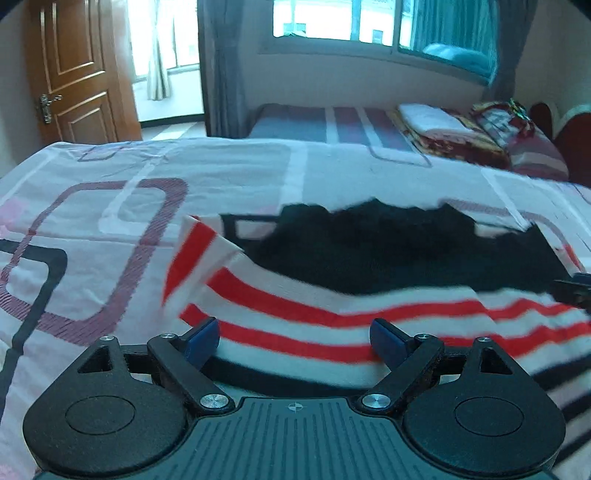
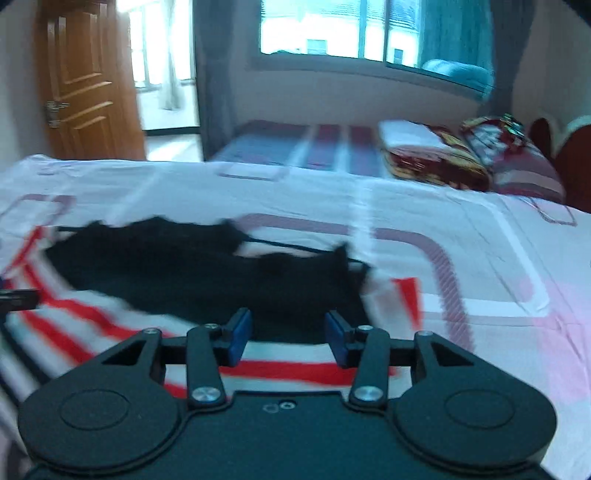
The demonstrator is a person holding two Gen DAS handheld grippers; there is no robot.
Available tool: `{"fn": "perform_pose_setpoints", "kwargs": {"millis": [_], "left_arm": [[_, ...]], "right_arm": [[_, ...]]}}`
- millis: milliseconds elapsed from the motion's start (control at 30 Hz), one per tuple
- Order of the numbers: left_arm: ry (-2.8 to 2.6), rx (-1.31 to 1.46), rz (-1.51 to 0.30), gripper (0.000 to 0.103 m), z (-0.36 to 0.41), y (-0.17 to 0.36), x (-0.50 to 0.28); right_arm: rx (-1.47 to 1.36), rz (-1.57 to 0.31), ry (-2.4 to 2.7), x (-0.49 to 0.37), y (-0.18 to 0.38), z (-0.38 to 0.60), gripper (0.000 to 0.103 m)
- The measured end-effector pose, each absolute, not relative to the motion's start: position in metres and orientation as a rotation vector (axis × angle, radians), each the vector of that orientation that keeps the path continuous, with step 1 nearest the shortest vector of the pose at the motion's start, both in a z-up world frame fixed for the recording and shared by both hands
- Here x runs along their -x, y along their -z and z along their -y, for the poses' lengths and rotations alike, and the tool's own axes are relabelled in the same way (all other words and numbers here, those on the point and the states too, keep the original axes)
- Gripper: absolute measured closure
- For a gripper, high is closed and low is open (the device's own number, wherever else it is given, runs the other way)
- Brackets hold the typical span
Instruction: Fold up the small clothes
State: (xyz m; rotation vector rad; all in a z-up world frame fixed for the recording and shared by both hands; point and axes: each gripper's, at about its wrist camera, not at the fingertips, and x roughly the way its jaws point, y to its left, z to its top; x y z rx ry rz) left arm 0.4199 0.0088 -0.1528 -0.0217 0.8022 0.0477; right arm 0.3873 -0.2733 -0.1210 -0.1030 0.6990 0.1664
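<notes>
A small garment with red and white stripes [image 1: 332, 306] and a black part [image 1: 388, 251] lies spread on the patterned bed sheet [image 1: 92, 221]. My left gripper [image 1: 295, 339] hovers over its near left edge, jaws wide apart, blue pads [image 1: 201, 341] clear of the cloth's sides. One sleeve [image 1: 195, 258] sticks out to the left. In the right wrist view the same garment [image 2: 295, 369] with its black part [image 2: 184, 269] lies under my right gripper [image 2: 289, 341], whose jaws stand partly apart with nothing pinched. Each gripper's tip shows at the edge of the other's view.
A second bed [image 1: 314, 122] behind holds folded blankets [image 1: 454, 136] and a pillow. A brown wooden door [image 1: 74, 74] stands at the back left, beside grey curtains [image 1: 221, 74] and a window [image 1: 351, 18]. Bare sheet [image 2: 498, 295] stretches to the garment's right.
</notes>
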Motion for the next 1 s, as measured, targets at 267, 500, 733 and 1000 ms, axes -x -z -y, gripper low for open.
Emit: {"fn": "perform_pose_setpoints", "kwargs": {"millis": [267,500,733,1000], "left_arm": [[-0.071,0.036,-0.852,0.015,-0.014,0.166,-0.408],[-0.050,0.029,-0.879,0.015,-0.017,0.164,-0.409],[-0.048,-0.001,-0.886,0.015,-0.014,0.160,-0.409],[-0.076,0.005,-0.864,0.015,-0.009,0.148,-0.407]], "right_arm": [[0.139,-0.763,-0.204,-0.360,0.142,0.254,0.058],[0.173,-0.803,-0.168,-0.350,0.133,0.278,0.051],[0.255,-0.853,-0.128,-0.348,0.120,0.294,0.057],[0.161,-0.774,-0.207,-0.354,0.087,0.285,0.055]]}}
